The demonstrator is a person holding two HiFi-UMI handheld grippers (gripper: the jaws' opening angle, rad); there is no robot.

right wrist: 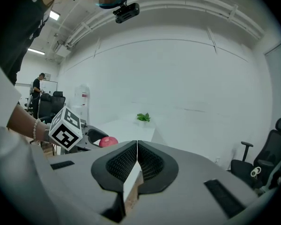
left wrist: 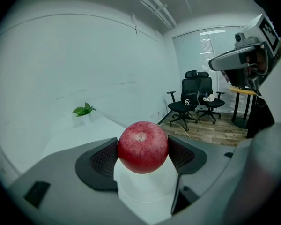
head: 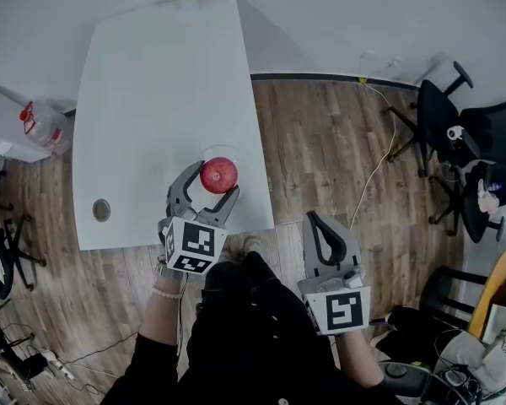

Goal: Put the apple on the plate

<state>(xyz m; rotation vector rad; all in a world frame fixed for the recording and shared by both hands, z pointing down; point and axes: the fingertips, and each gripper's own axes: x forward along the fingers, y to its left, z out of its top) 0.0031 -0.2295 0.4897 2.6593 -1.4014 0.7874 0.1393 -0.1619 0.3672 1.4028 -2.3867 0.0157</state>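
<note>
Red apple (left wrist: 143,146), count 1, sits clamped between both pads of the left gripper (head: 214,182), jaws apart by the fruit's width, stem dimple up. Directly below lies 1 white plate (left wrist: 145,191) near the table (head: 143,99) edge; the apple possibly rests on it already. Of 2 grippers, the right gripper (right wrist: 137,161), jaws together and empty, hangs well apart off the table.
</note>
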